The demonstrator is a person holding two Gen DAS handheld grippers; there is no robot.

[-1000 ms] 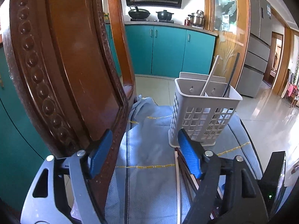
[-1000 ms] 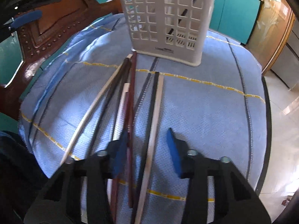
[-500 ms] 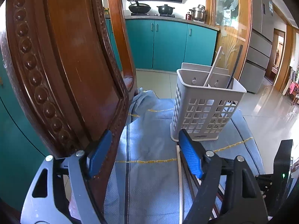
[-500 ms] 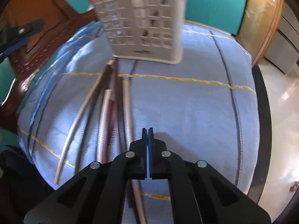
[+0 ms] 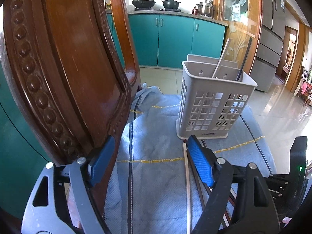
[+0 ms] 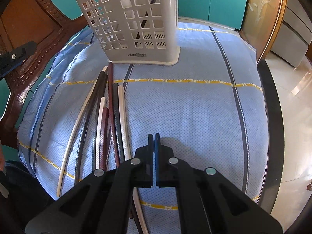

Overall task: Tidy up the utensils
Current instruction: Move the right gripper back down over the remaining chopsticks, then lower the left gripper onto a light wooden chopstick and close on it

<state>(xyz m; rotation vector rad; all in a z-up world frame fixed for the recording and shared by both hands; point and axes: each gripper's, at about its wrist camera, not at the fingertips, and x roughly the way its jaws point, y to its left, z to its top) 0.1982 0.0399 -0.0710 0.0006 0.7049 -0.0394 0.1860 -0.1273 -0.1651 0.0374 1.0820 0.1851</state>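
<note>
- The chopsticks (image 6: 109,117) lie loose in a bundle on the blue cloth (image 6: 195,117), running lengthwise from just in front of the utensil basket (image 6: 136,19); their far tips stop just short of the basket's base, one dark red tip nearly touching it.
- The bundle mixes white, black and dark red sticks; they overlap and cross, so single pairs cannot be told apart.
- The basket, a pale slotted plastic holder, stands upright on the cloth; one white stick (image 5: 221,57) and one black stick (image 5: 243,58) lean out of its open top.
- The right gripper (image 6: 154,146) sits over the cloth in front of the basket, just to the right of the bundle's near end. Its jaws are closed pad to pad with nothing between them; the nearest white stick passes beside and under its left finger, not in the grip.
- To the right of the basket and the bundle the cloth is bare up to the dark rim of the counter (image 6: 273,117), beyond which the floor drops away.
- The left gripper (image 5: 150,161) has its jaws wide apart, holding nothing, and they have just been opening a little further.
- To the left of the basket a carved wooden chair back (image 5: 68,68) stands close against the cloth's edge and crowds the left gripper's outer finger.
</note>
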